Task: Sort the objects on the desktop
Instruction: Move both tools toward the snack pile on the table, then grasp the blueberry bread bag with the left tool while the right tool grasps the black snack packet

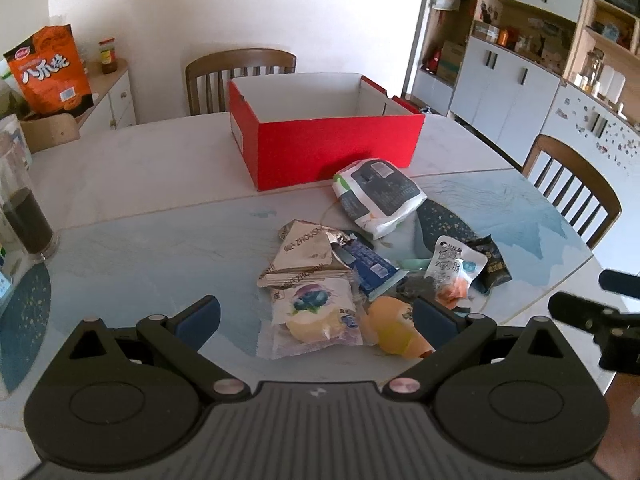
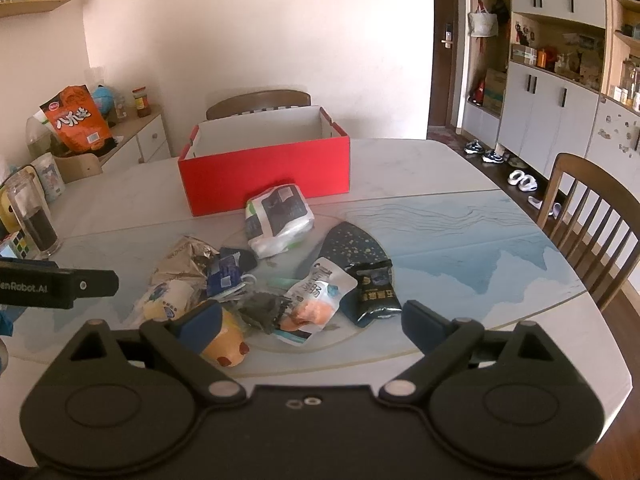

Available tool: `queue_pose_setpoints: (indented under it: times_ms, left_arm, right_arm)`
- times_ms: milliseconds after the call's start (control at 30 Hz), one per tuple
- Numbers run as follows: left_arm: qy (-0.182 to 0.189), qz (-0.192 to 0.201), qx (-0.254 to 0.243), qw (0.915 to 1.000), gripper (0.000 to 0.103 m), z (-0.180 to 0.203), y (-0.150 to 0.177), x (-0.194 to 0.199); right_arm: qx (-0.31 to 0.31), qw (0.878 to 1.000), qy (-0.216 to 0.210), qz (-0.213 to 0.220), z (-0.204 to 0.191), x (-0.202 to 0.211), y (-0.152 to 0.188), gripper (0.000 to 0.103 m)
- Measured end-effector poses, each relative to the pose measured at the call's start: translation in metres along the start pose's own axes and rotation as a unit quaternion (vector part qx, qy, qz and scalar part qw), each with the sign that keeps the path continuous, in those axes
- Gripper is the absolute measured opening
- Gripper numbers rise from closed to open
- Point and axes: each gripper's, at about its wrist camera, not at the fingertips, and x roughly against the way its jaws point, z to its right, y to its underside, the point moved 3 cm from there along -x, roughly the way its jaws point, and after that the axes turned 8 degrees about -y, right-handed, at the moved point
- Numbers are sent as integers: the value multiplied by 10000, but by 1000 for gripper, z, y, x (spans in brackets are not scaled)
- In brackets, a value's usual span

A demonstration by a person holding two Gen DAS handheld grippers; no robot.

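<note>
A pile of snack packets lies on the table in front of an open red box [image 1: 332,148] [image 2: 264,168]. It holds a white-and-grey pack [image 1: 376,196] [image 2: 278,214], a torn gold wrapper [image 1: 304,256] [image 2: 180,264], a blue packet [image 1: 370,268] [image 2: 226,272], a bread pack [image 1: 312,320] [image 2: 164,300], an orange bun [image 1: 396,328] [image 2: 226,340], a clear pouch [image 1: 454,272] [image 2: 316,300] and a black packet [image 1: 494,264] [image 2: 374,288]. My left gripper [image 1: 320,316] is open over the bread pack and bun. My right gripper [image 2: 312,320] is open over the clear pouch.
A glass of dark liquid [image 1: 28,224] [image 2: 36,220] stands at the table's left edge. An orange snack bag [image 1: 50,72] [image 2: 78,120] sits on a side cabinet. Wooden chairs stand behind the box [image 1: 240,76] and at the right [image 2: 592,220]. Cabinets line the right wall.
</note>
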Motion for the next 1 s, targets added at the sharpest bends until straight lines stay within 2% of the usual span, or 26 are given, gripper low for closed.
queue_pose_setpoints:
  times_ms: [233, 467, 733, 1000]
  left_arm:
    - [251, 72, -170, 9995, 103, -12, 1, -5]
    - [336, 14, -274, 9991, 103, -17, 5, -17]
    - [320, -97, -154, 9993, 102, -18, 1, -38]
    - [199, -355, -17, 9992, 102, -8, -4, -65]
  right_arm:
    - [-125, 9996, 224, 111, -10, -2, -2, 97]
    - [-317, 9986, 394, 141, -10, -10, -3, 96]
    - [-316, 9984, 469, 79, 0, -30, -9, 96]
    - [-136, 9992, 372, -96, 22, -65, -13, 93]
